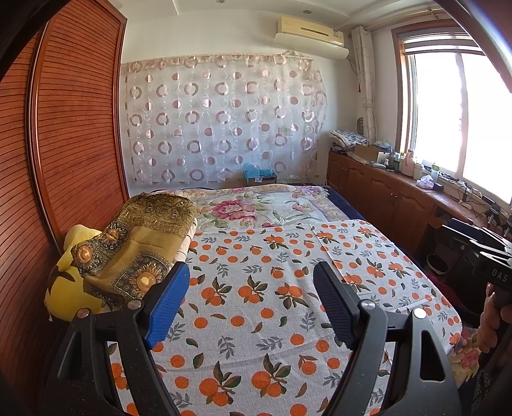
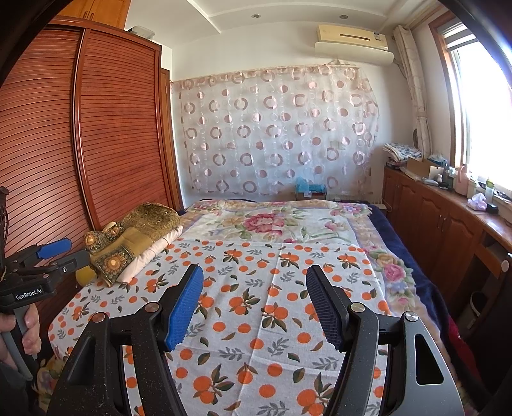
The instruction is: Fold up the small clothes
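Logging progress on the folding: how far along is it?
Done: nothing looks folded; the orange-print cloth lies spread flat on the bed. In hand: nothing; the left gripper and right gripper are both open and empty above the cloth. Left: all the folding. The pile by the wardrobe is not being handled.

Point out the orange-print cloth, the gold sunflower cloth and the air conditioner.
orange-print cloth (image 2: 256, 307), right wrist view, on its flat middle.
gold sunflower cloth (image 1: 140, 243), left wrist view, on its plain gold centre.
air conditioner (image 1: 307, 30), left wrist view, on its front panel.
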### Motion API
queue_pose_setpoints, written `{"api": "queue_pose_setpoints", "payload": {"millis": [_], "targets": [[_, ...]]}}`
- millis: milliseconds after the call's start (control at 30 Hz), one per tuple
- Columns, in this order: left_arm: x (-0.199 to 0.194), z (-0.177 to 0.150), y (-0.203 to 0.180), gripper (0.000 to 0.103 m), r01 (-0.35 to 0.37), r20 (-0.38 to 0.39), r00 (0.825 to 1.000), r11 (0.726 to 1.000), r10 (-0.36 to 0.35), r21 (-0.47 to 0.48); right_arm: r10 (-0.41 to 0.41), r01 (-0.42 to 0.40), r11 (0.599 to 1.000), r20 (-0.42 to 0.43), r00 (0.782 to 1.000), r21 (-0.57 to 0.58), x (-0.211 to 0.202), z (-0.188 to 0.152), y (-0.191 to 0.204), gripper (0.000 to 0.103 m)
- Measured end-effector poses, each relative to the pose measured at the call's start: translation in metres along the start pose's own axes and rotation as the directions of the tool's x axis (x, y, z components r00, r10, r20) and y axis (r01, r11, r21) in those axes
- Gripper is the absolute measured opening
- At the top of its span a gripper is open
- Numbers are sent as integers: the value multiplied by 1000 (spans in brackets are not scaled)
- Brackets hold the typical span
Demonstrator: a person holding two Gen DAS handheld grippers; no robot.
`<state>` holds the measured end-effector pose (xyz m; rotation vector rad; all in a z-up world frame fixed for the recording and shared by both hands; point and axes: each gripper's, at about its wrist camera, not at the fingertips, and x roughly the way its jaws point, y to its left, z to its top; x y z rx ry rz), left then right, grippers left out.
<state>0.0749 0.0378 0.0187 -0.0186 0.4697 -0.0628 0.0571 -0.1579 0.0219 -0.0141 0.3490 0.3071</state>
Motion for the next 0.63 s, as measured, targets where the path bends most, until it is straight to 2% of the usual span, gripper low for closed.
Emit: {"api": "queue_pose_setpoints", "payload": {"millis": [633], "targets": [[-1,-1,0,80,-1,2,1000,1000,1,1,0,0,1000,1,1000,0,0,-1,0,69]]}}
